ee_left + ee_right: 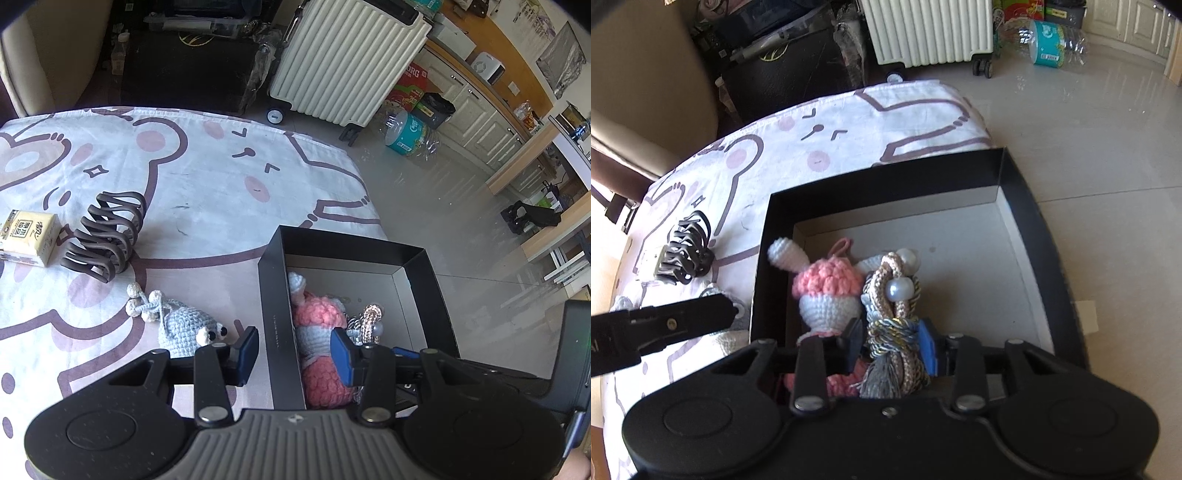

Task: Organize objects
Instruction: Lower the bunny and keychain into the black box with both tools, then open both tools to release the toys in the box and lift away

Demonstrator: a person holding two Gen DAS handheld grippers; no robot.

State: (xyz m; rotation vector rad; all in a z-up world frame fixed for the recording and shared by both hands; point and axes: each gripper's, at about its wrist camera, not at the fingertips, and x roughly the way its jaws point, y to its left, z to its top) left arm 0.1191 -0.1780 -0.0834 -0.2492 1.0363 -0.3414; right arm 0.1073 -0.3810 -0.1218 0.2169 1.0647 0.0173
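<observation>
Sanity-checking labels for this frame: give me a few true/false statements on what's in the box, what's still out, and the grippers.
1. The pink crochet toy lies inside the black box. True.
2. The grey crochet toy is in the box. False: it lies on the cloth beside it.
3. The right gripper is shut on the braided cord with pearls. True.
4. The hair claw is pink. False: dark brown.
5. The left gripper straddles the box wall. True.

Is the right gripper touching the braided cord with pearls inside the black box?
Touching. In the right wrist view the right gripper has both jaws pressed against the braided cord, no gap on either side, over the black box.
</observation>
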